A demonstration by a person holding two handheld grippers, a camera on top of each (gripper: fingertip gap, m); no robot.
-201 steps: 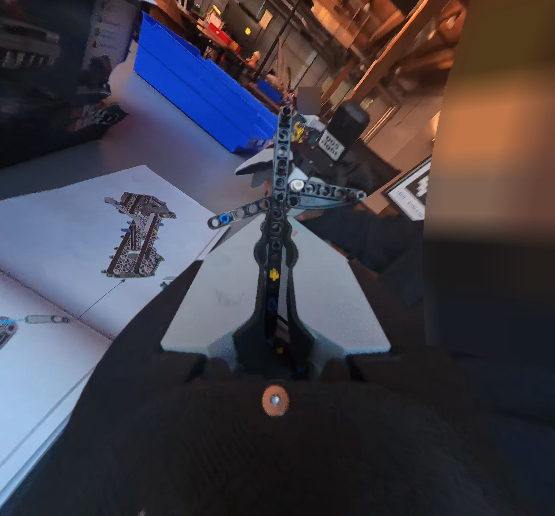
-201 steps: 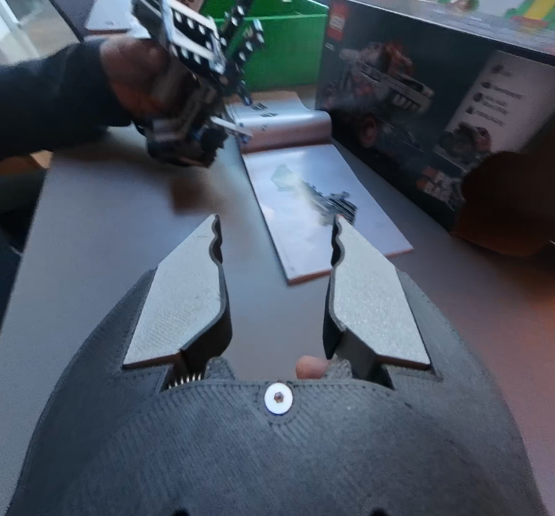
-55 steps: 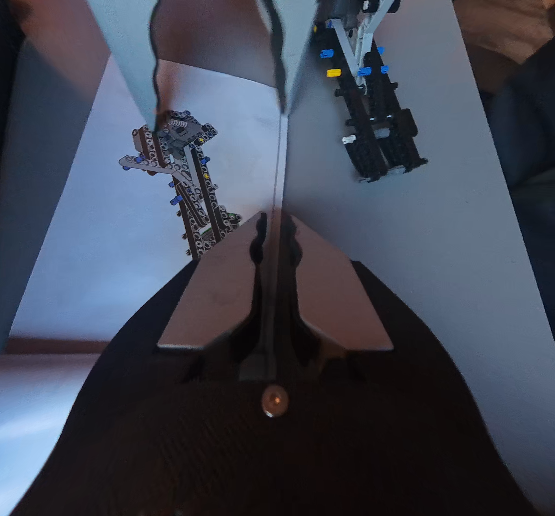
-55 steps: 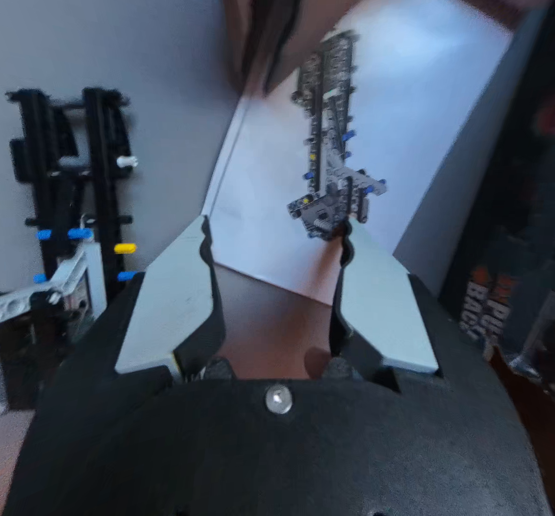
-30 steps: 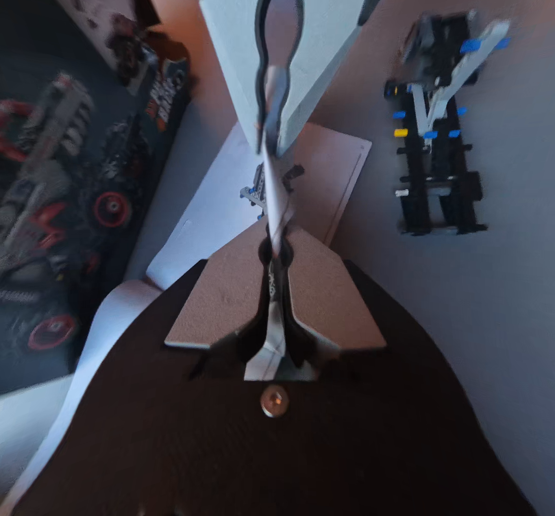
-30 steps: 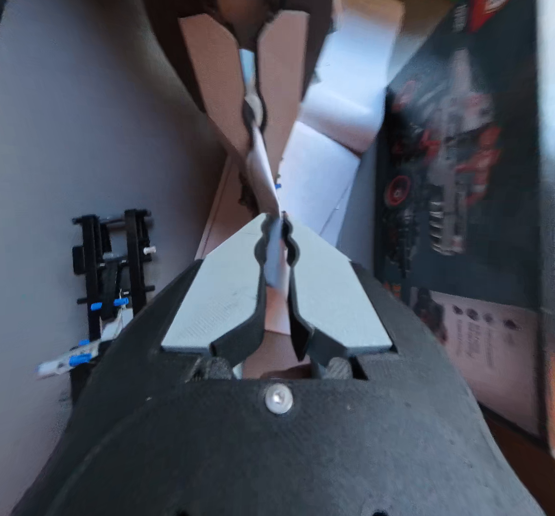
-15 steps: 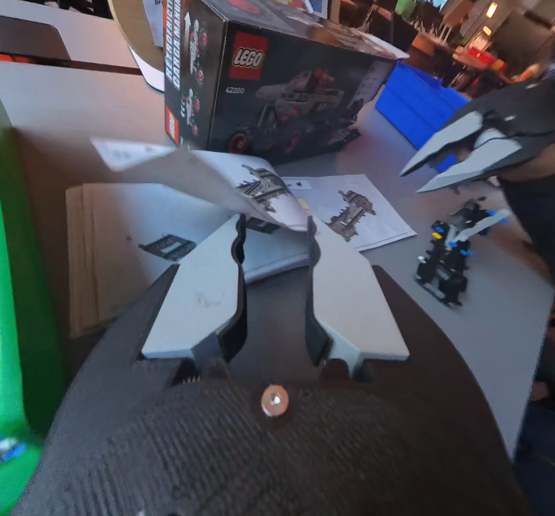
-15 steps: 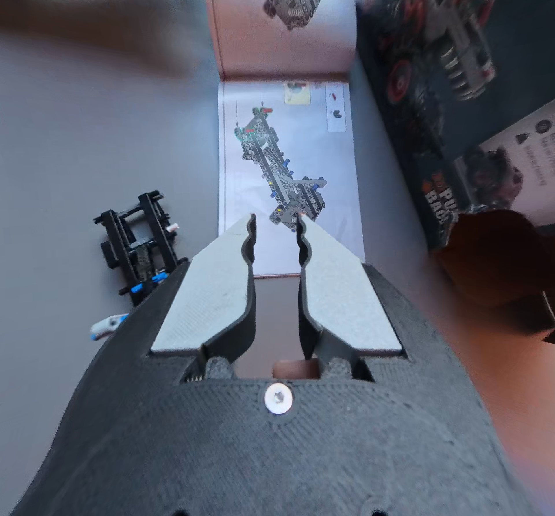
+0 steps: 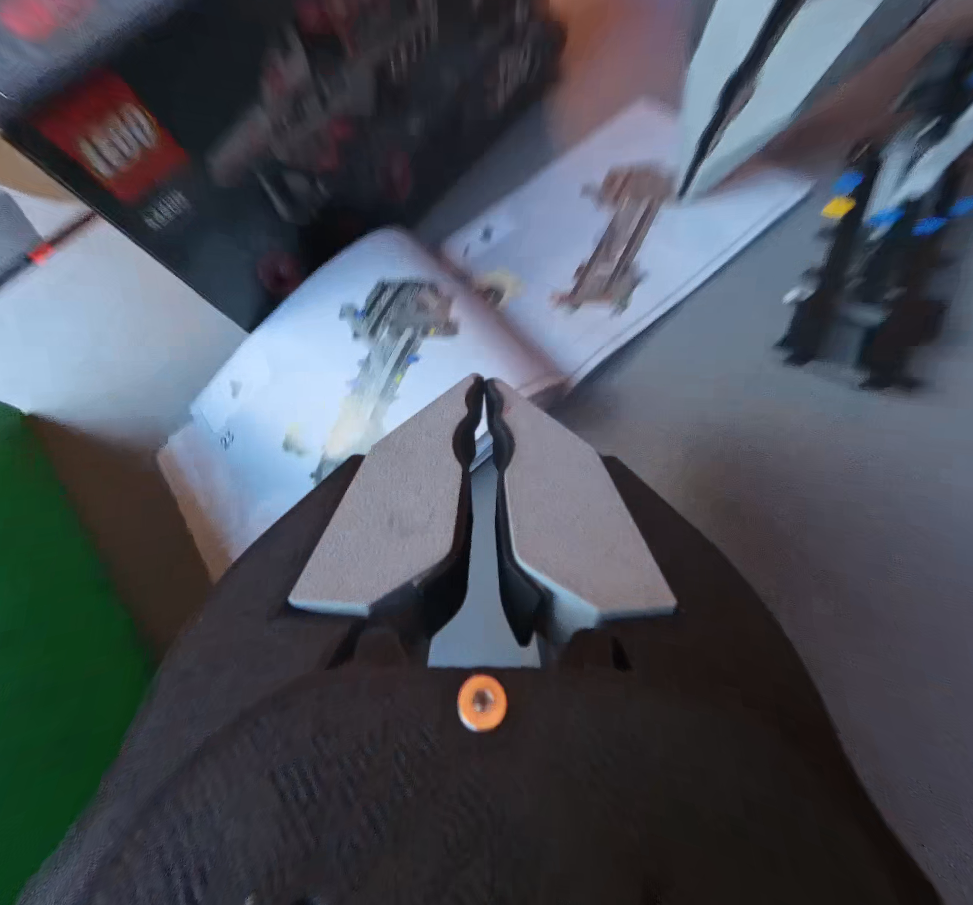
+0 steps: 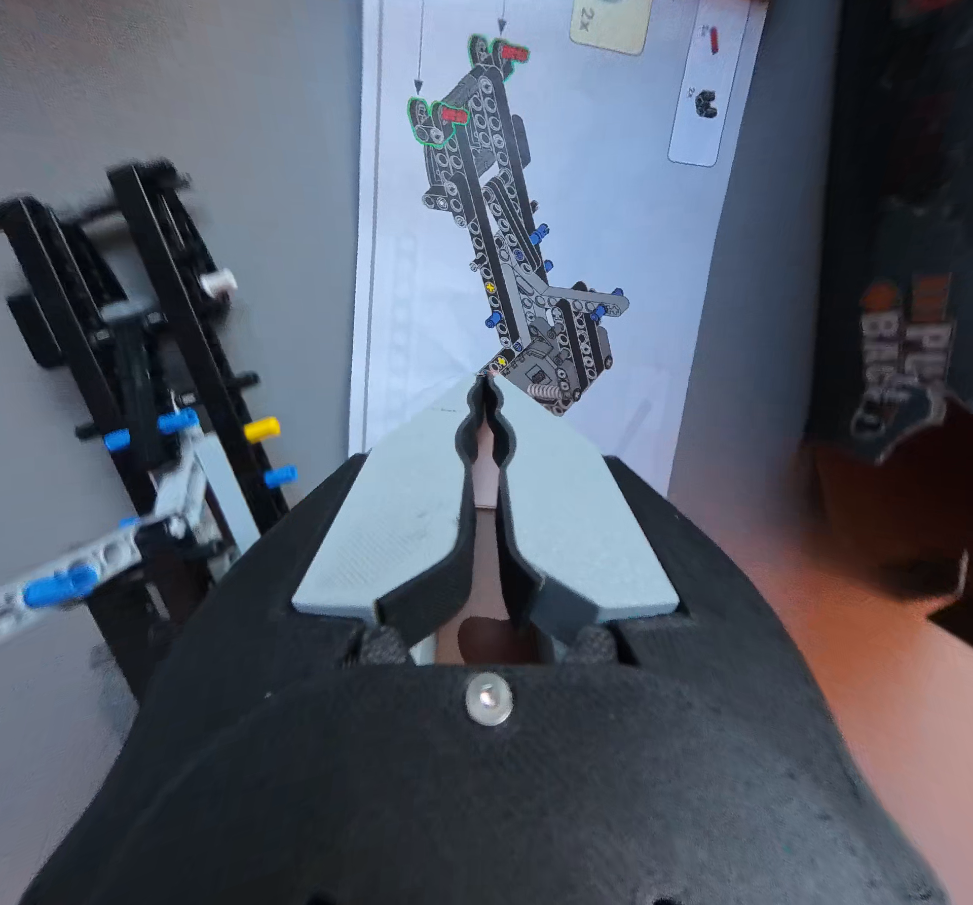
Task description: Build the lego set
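Green bin [image 9: 47, 590]: seen blurred at the left edge of the left wrist view.
Dark printed set box [image 9: 295, 89]: upper left, behind the booklet.
Open white instruction booklet [image 9: 316, 379]: laid flat on the grey table [image 9: 790, 484], centre frame.
Left gripper [image 9: 483, 387]: fingers together, nothing held, over the booklet's near edge.
Black beam chassis with blue and yellow pins [image 10: 158, 379]: lying left of the booklet in the right wrist view.
Right gripper [image 10: 487, 379]: fingers together, empty, above the page.

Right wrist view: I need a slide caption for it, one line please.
Shut, empty hand-held gripper poised over the open instruction booklet, the half-built black Lego frame lying beside it on the grey table.
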